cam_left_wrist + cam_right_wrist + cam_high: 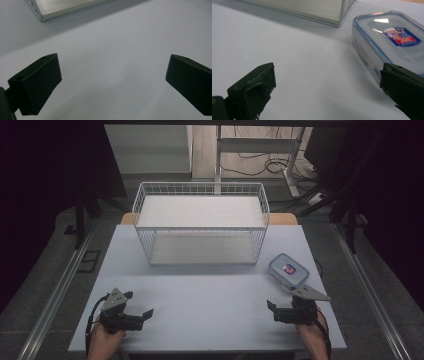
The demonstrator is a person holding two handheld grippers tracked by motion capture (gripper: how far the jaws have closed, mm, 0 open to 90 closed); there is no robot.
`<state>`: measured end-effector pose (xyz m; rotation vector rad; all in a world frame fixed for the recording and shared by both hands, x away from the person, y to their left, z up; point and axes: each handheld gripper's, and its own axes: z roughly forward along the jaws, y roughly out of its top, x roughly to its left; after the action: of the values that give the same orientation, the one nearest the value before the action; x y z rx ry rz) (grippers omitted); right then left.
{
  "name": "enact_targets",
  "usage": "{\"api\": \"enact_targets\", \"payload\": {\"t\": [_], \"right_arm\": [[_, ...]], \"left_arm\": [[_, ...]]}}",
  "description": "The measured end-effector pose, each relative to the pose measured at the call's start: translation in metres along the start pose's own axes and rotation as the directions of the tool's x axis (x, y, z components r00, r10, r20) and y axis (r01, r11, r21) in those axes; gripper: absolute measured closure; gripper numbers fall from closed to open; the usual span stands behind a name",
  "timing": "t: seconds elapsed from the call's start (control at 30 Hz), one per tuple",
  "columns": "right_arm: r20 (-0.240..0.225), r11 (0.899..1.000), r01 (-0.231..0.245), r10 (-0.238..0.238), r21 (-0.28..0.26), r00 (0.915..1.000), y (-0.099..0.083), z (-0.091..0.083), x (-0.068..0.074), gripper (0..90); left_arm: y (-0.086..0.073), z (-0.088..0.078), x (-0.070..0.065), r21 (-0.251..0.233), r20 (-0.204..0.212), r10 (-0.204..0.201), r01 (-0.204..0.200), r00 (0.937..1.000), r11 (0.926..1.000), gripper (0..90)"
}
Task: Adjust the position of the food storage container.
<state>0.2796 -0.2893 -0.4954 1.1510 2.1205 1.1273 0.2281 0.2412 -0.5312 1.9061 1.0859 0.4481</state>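
White wire basket [200, 222] stands empty at the table's [200, 310] far side; the lidded plastic container [288, 269] sits just right of it. Left gripper [140, 312] and right gripper [272, 309] rest spread, holding nothing; apparently nothing begun.

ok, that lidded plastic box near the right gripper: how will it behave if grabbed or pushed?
The box looks like rigid clear plastic, so probably stiff. Nothing is visible inside, so likely light. Flat and low, it should slide on the smooth table rather than tip; glossy walls may slip in the jaws.
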Motion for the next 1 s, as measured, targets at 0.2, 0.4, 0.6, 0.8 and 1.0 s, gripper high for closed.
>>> {"api": "enact_targets", "payload": {"t": [0.2, 0.4, 0.6, 0.8, 1.0], "right_arm": [[0.017, 1.0, -0.008, 0.007, 0.02, 0.9998, -0.003, 0.004, -0.003, 0.0], [0.006, 0.998, 0.019, -0.019, 0.064, 0.9998, -0.004, 0.009, 0.002, 0.0], [0.026, 0.997, 0.016, -0.018, 0.078, 0.9995, -0.002, 0.011, 0.005, 0.0], [0.014, 0.995, 0.014, -0.016, 0.102, 0.9998, 0.003, 0.009, 0.002, 0.0], [0.017, 0.995, -0.027, 0.025, 0.096, 0.9995, 0.012, 0.005, -0.004, 1.9]], "left_arm": [[0.0, 0.0, 0.001, 0.004, -0.045, 0.005, -0.005, 0.999, 1.0, 0.0], [0.0, 0.0, 0.003, 0.005, -0.039, -0.01, 0.01, 0.9992, 0.9999, 0.0], [-0.001, 0.001, 0.003, 0.01, -0.034, -0.014, 0.014, 0.9993, 0.9998, 0.0], [-0.002, 0.003, 0.004, 0.021, -0.032, -0.02, 0.02, 0.9993, 0.9996, 0.0], [-0.002, 0.003, 0.004, 0.025, -0.03, -0.022, 0.023, 0.9993, 0.9994, 0.0]]}}
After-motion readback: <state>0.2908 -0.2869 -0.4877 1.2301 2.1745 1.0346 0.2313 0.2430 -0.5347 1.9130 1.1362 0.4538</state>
